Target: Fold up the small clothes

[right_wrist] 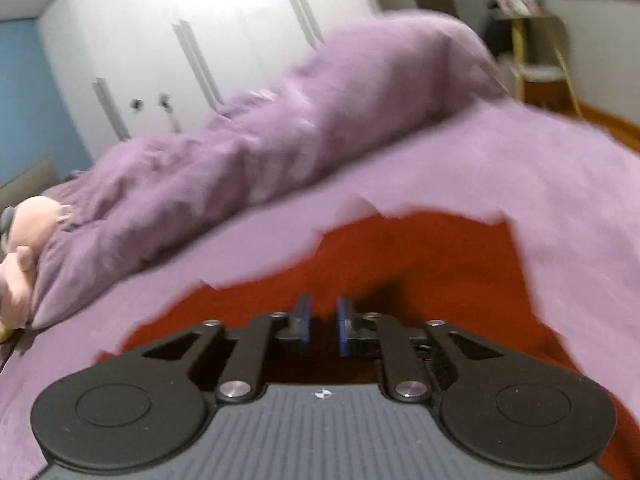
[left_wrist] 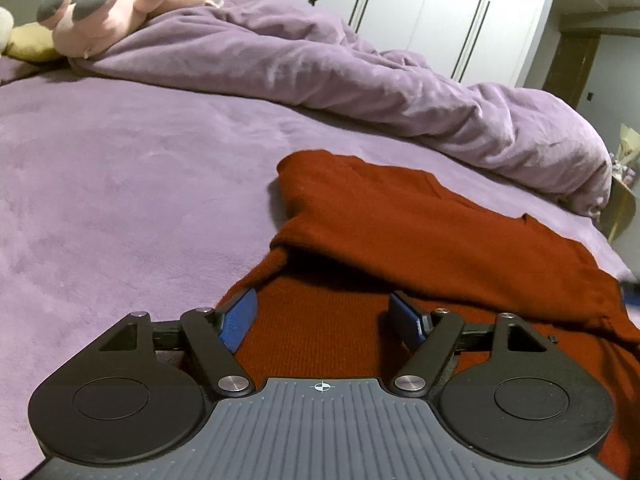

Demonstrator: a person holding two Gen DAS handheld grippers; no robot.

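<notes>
A rust-red knitted garment [left_wrist: 400, 232] lies partly folded on the purple bed [left_wrist: 120, 184], one layer turned over on top. My left gripper [left_wrist: 323, 312] is open, its blue pads [left_wrist: 240, 318] spread wide just above the garment's near edge, holding nothing. In the blurred right wrist view the same red garment [right_wrist: 420, 256] lies under my right gripper [right_wrist: 323, 322]. Its blue pads [right_wrist: 303, 320] stand close together with a narrow gap and nothing visible between them.
A bunched purple duvet [left_wrist: 360, 76] runs along the far side of the bed. A pink plush toy [left_wrist: 132, 4] lies at the head end. White wardrobe doors [left_wrist: 420, 4] stand behind. A small stand [right_wrist: 536, 52] and wooden floor show past the bed's end.
</notes>
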